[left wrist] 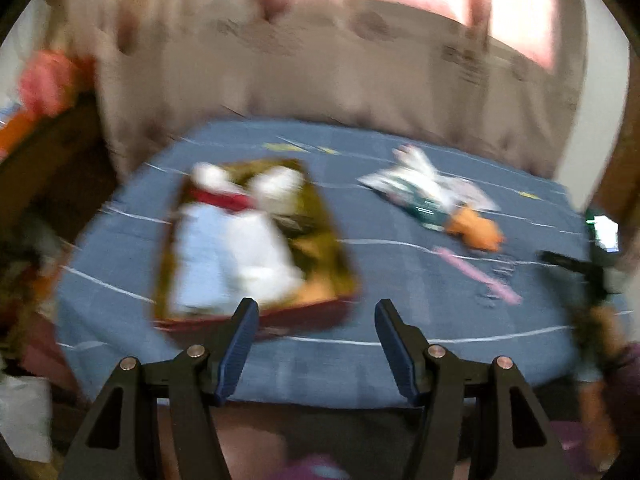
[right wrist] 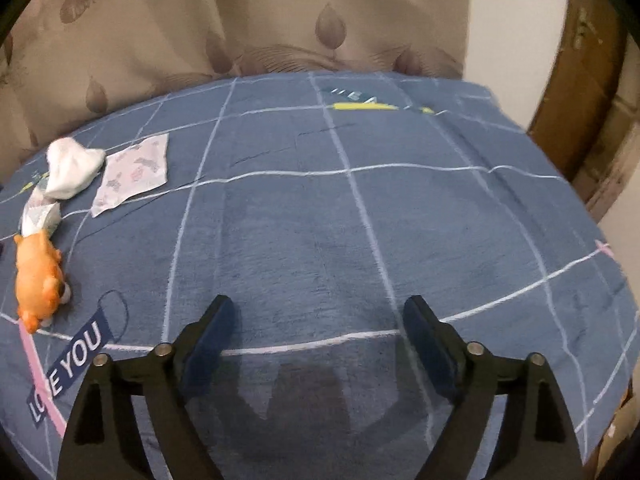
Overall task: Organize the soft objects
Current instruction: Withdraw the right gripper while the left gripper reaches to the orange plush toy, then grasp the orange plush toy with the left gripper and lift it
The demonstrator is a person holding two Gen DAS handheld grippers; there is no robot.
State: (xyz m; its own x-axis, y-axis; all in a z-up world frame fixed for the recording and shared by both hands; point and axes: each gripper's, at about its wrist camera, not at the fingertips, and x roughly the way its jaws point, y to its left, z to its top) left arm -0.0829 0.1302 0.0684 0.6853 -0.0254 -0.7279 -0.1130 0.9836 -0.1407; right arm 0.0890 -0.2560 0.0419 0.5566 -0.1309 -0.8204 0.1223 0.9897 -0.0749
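The left wrist view is motion-blurred. A box with a red rim [left wrist: 256, 318] lies on the blue bedsheet [left wrist: 360, 360] and holds white and pale blue soft items [left wrist: 236, 248] with a red band. My left gripper [left wrist: 314, 312] is open and empty, just in front of the box's near edge. An orange plush toy [left wrist: 476, 230] and white printed cloths [left wrist: 420, 184] lie to the right. In the right wrist view, the orange plush [right wrist: 38, 280], a white sock [right wrist: 72, 168] and a printed cloth [right wrist: 134, 174] lie at far left. My right gripper [right wrist: 318, 312] is open and empty over bare sheet [right wrist: 320, 220].
A beige leaf-patterned curtain [right wrist: 240, 20] hangs behind the bed. A brown wooden door [right wrist: 588, 80] stands at right. Clutter and an orange-pink item [left wrist: 48, 80] sit left of the bed. A phone on a dark stand [left wrist: 604, 232] is at the right edge.
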